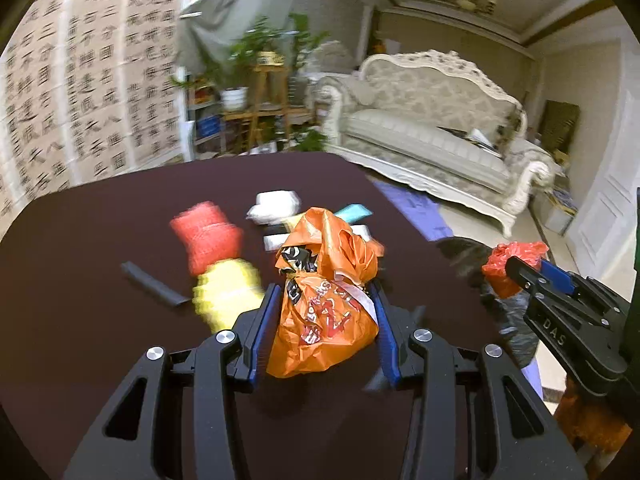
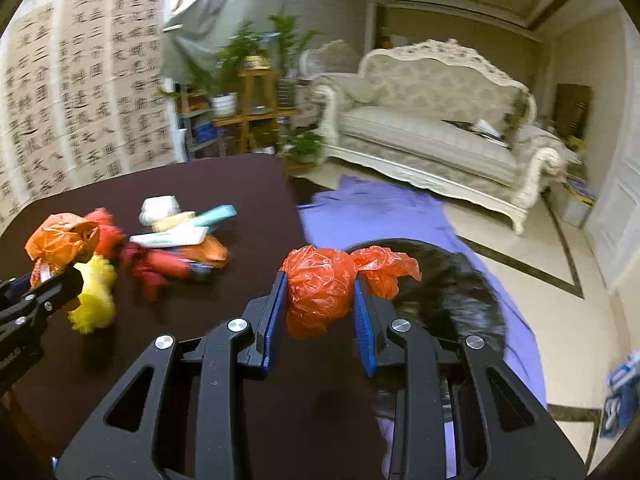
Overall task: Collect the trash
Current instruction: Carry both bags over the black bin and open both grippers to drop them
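My left gripper (image 1: 325,296) is shut on an orange printed plastic bag (image 1: 324,300) and holds it above the dark brown table (image 1: 80,320). It also shows in the right wrist view (image 2: 60,240). My right gripper (image 2: 320,284) is shut on a crumpled red-orange plastic bag (image 2: 320,292), at the table's right edge over a black trash bag (image 2: 452,288). The left wrist view shows it at the right (image 1: 508,264). Loose trash lies on the table: red foam net (image 1: 208,236), yellow foam net (image 1: 224,296), white packets (image 1: 274,206), a teal wrapper (image 2: 216,214).
A black strip (image 1: 154,282) lies on the table at left. A purple cloth (image 2: 380,208) covers the floor beside the table. A cream sofa (image 2: 432,136), plant stands (image 2: 256,100) and a calligraphy wall stand behind.
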Tool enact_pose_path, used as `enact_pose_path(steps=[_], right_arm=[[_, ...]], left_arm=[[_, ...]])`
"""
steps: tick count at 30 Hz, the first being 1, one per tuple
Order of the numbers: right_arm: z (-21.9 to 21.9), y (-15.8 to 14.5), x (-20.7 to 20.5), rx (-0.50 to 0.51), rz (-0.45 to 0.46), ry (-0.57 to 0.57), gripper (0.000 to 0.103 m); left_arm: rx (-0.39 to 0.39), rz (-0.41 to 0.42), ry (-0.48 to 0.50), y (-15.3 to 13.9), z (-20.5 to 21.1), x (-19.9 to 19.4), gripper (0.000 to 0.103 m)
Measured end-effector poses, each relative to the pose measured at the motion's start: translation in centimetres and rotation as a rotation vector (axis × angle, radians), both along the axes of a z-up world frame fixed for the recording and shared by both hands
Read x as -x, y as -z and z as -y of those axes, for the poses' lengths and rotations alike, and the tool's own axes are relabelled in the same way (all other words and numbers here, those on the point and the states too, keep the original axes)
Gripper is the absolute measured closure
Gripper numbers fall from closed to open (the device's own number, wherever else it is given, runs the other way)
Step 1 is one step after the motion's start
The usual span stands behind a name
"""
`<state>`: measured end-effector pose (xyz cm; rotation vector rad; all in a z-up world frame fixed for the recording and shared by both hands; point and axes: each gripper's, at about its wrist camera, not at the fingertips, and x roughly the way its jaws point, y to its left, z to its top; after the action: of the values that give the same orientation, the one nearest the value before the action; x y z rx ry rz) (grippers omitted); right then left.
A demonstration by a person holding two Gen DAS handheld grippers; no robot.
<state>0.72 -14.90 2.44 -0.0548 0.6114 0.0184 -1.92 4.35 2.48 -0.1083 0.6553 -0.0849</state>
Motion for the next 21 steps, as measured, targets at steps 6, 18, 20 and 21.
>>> enact_pose_path(steps=[6,18,20,21], right_arm=[[4.2,1.2,-1.2,-0.014,0.004,0.067,0.073],[9.0,3.2,-4.2,-0.044,-0.021,0.103,0.072],[9.4,3.5,-4.5,-0.048,-0.027,0.104,0.072],[9.6,3.7,-4.7,-0.05,-0.03,0.105,0.072]], left_arm=[[-0.03,-0.013,0.088,0.8,5.1,-3.2,0.059],[-0.088,-0.045,0.158,2.6,12.2,-7.3,0.059],[-0.097,-0.05,0.166,2.9,12.8,-7.8,0.059],[-0.101,-0.054,0.17,3.0,13.1,-8.1,0.059]])
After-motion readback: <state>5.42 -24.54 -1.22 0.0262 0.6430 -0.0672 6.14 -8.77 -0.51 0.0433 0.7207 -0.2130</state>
